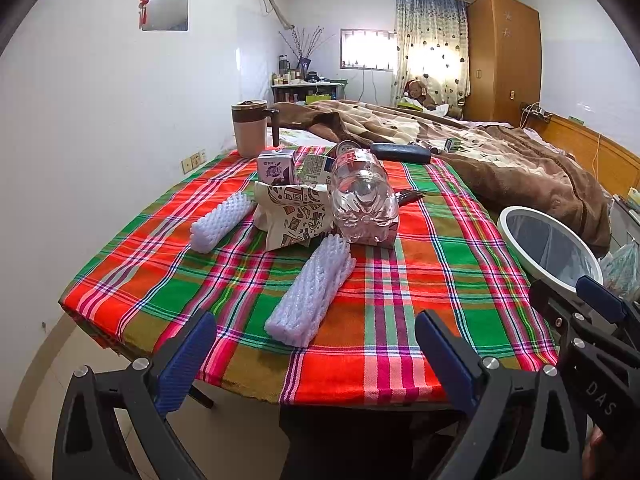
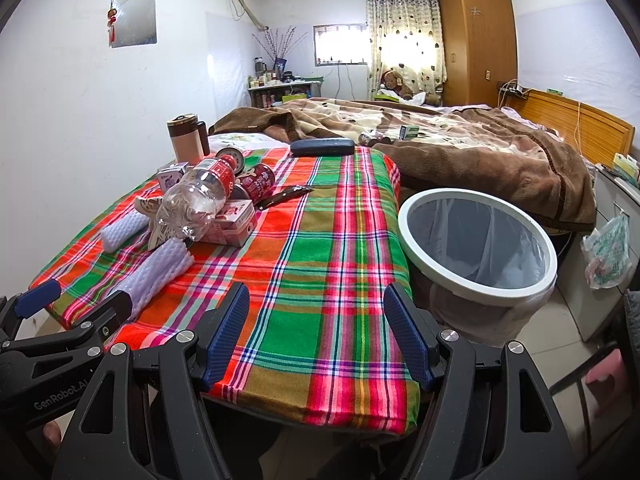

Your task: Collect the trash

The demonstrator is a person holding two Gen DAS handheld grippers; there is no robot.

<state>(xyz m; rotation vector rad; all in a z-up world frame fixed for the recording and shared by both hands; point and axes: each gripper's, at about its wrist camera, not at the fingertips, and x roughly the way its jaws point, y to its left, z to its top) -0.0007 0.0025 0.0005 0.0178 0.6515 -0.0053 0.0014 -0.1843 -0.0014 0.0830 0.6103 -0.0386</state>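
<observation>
A pile of trash sits on the plaid tablecloth (image 1: 400, 292): a clear plastic bottle (image 1: 362, 200) (image 2: 196, 200) lying on its side, a purple milk carton (image 1: 276, 168), a patterned paper bag (image 1: 292, 216), red cans (image 2: 260, 178) and a dark wrapper (image 2: 286, 194). Two white foam nets lie nearer, one (image 1: 310, 294) (image 2: 160, 270) just ahead of my left gripper (image 1: 316, 356), the other (image 1: 222, 220) further left. Both grippers hover at the table's near edge, open and empty. My right gripper (image 2: 316, 332) faces bare cloth, with the white-rimmed bin (image 2: 478, 240) (image 1: 550, 242) to its right.
A beige mug with a brown lid (image 1: 250, 128) and a dark glasses case (image 1: 400, 152) stand at the table's far end. Behind lies a bed with a brown blanket (image 2: 460, 148). A plastic bag (image 2: 608, 252) hangs right of the bin. A wall runs along the left.
</observation>
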